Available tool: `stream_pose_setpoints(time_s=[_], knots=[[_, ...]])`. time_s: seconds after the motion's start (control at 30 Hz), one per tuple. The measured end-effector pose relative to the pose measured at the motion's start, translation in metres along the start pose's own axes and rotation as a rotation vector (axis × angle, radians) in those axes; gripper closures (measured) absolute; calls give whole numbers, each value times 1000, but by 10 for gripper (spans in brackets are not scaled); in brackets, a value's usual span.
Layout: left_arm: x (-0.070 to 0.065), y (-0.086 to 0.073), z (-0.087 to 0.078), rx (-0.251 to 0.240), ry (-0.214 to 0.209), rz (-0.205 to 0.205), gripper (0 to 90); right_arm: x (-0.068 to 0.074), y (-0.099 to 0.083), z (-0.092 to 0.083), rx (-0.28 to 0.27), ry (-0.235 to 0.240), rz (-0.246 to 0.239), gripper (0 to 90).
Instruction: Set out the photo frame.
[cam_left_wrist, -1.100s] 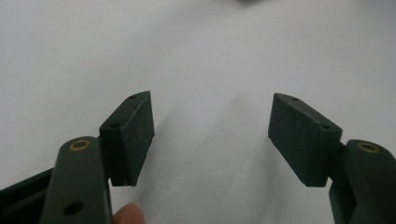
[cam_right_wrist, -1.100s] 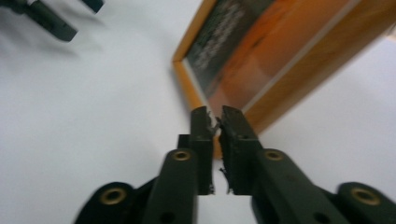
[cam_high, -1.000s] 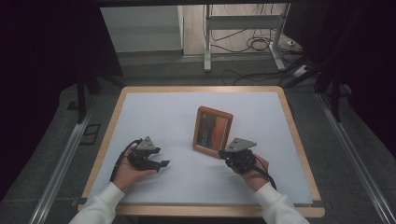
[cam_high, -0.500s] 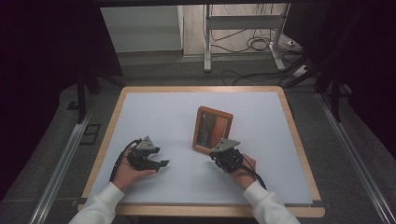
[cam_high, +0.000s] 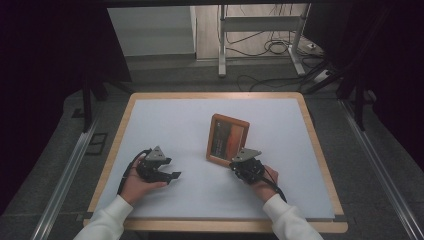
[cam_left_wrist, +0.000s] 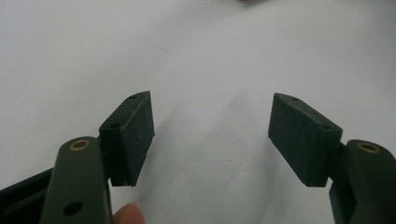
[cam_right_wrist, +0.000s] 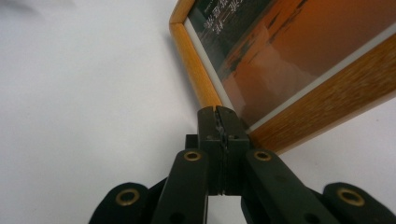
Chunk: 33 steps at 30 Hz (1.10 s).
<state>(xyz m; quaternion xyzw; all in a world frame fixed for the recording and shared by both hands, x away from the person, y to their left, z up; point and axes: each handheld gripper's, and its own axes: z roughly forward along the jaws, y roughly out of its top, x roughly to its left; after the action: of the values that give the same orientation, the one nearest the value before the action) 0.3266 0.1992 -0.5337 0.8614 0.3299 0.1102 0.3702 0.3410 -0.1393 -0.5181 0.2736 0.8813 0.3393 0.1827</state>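
Observation:
A wooden picture frame (cam_high: 228, 139) with an orange sunset photo lies flat on the white table top (cam_high: 165, 125), right of centre. My right gripper (cam_high: 236, 164) is low at the frame's near edge. In the right gripper view its jaws are pressed together with nothing between them, and the gripper (cam_right_wrist: 218, 112) points at the near corner of the frame (cam_right_wrist: 289, 56). Whether the tips touch the wood I cannot tell. My left gripper (cam_high: 174, 176) rests at the near left of the table. Its jaws stand wide apart over bare white surface (cam_left_wrist: 212, 135).
The table has a raised wooden rim (cam_high: 215, 95) all round. Beyond the far edge are a metal stand (cam_high: 260, 35) and loose cables (cam_high: 275, 47) on the floor. Metal rails (cam_high: 65, 175) run along both sides of the table.
My right hand has shifted a little leftward and lower, bringing its shut jaws to the frame's near corner. The left hand and the frame have stayed where they were.

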Motion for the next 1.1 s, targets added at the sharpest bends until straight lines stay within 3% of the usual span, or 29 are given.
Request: stream_pose_setpoints(time_s=[0.7, 1.1], knots=[[0, 0, 1, 3, 0, 5, 305, -12, -7, -3, 6, -25, 24, 897], [0, 0, 2, 5, 0, 5, 305, -11, -7, -3, 5, -28, 21, 896]])
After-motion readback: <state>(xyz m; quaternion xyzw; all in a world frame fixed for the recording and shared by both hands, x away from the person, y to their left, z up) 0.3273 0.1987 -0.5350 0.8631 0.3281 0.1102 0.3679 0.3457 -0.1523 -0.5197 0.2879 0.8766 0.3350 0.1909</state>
